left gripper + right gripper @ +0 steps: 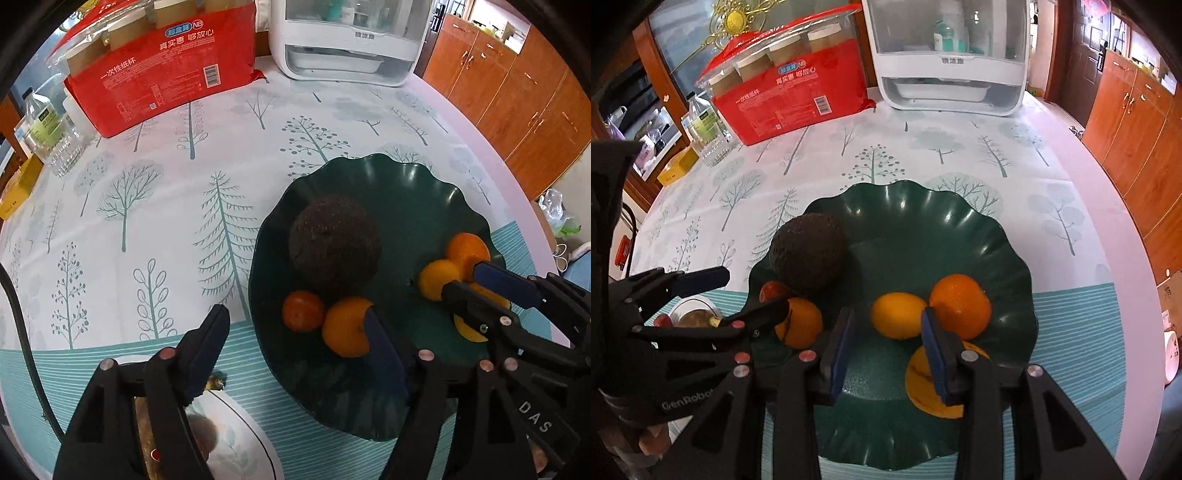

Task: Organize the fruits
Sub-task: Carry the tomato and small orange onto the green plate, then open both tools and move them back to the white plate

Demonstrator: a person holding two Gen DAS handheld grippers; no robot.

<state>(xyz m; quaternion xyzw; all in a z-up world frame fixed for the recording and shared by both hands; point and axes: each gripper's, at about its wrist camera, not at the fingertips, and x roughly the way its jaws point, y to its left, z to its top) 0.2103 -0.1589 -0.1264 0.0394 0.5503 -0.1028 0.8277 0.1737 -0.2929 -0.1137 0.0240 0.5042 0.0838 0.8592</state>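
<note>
Both tools hang over the green scalloped dish (960, 206), gathering fruit: left tool (295, 332) wide beside an orange (345, 326), right tool (886, 347) narrow, seemingly empty.

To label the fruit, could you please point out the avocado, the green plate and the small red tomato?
avocado (334, 240), left wrist view, middle of its dark skin.
green plate (960, 221), right wrist view, bare far wall.
small red tomato (302, 310), left wrist view, its centre.

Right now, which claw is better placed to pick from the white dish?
Left. The left claw is open, with one finger directly over the white dish. The right claw sits over the green plate, on the side away from the dish.
</note>
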